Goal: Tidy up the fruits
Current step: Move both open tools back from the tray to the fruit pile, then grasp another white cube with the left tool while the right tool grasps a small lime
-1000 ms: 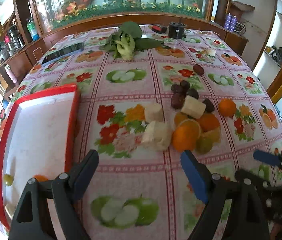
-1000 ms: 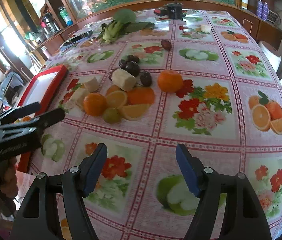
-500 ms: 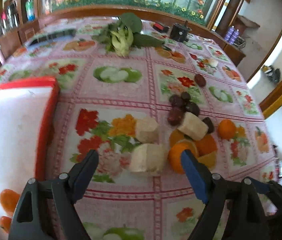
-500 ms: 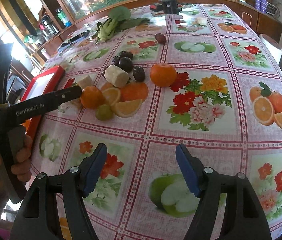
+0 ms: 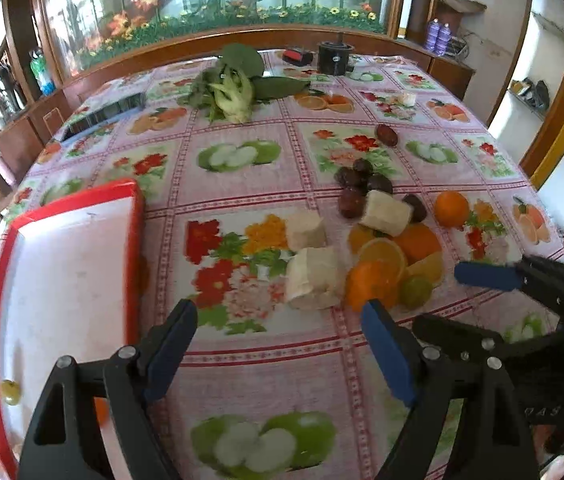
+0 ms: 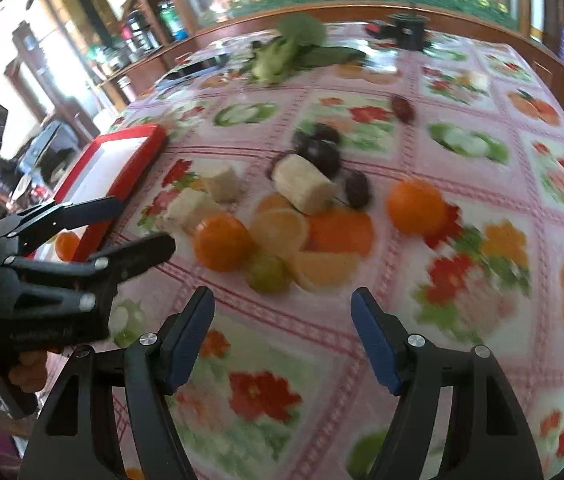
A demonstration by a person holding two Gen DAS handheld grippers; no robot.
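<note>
The right gripper [image 6: 282,320] has just been narrowing its jaws, which stand apart over bare cloth with nothing between them. The left gripper [image 5: 280,334] also gapes empty. Just beyond both lies the fruit pile [image 5: 377,248] mid-table. Only the left view shows the red tray's [image 5: 134,240] floor, with a small green fruit [image 5: 10,391] near its near-left corner. The tablecloth [image 6: 461,380] toward the right edge lies bare.

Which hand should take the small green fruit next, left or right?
Right, probably. The right tongs stand open, empty, with the green fruit just ahead between their tips. The left tongs line up on the pale chunk instead, nearer the red tray.
</note>
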